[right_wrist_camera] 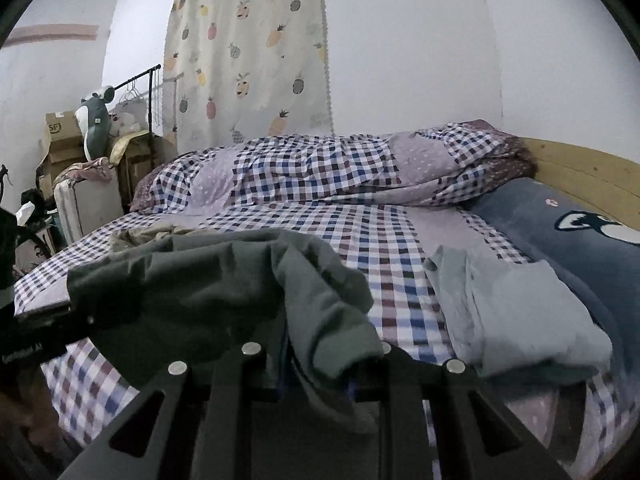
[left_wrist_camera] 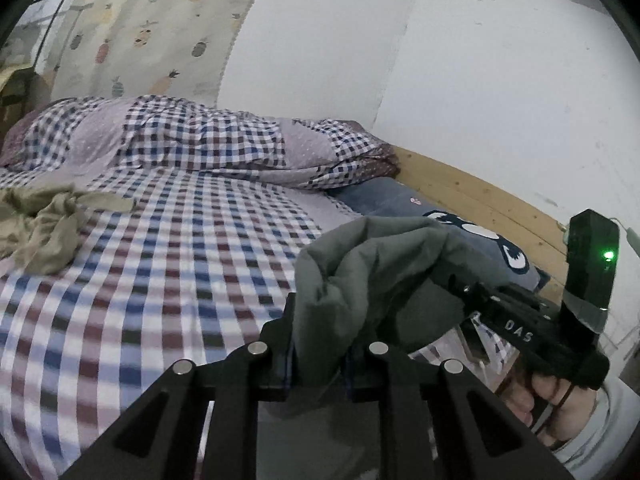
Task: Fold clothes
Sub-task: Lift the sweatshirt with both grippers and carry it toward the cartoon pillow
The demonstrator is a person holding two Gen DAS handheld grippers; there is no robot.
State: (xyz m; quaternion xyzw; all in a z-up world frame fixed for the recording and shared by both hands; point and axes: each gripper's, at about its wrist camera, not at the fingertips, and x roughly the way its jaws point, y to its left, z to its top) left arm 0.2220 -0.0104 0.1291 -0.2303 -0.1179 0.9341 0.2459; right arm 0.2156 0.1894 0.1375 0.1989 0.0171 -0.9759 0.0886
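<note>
A dark grey-green garment (left_wrist_camera: 376,276) hangs bunched above the checked bed, gripped at two places. My left gripper (left_wrist_camera: 324,364) is shut on one part of it, the cloth pinched between the black fingers. My right gripper (right_wrist_camera: 324,368) is shut on another part of the same garment (right_wrist_camera: 224,284), which drapes over its left finger. In the left wrist view the right gripper's body (left_wrist_camera: 520,320) and the hand holding it (left_wrist_camera: 560,404) sit at the right, with the cloth stretched between the two tools. The left gripper's body (right_wrist_camera: 24,340) shows at the right wrist view's left edge.
A crumpled khaki garment (left_wrist_camera: 44,228) lies on the bedsheet (left_wrist_camera: 160,280) at the left. A folded pale grey-blue garment (right_wrist_camera: 520,312) rests beside a blue pillow (right_wrist_camera: 580,248). A rolled checked duvet (right_wrist_camera: 340,168) lies along the wall, by the wooden headboard (right_wrist_camera: 588,176). Boxes and a clothes rack (right_wrist_camera: 136,80) stand beyond the bed.
</note>
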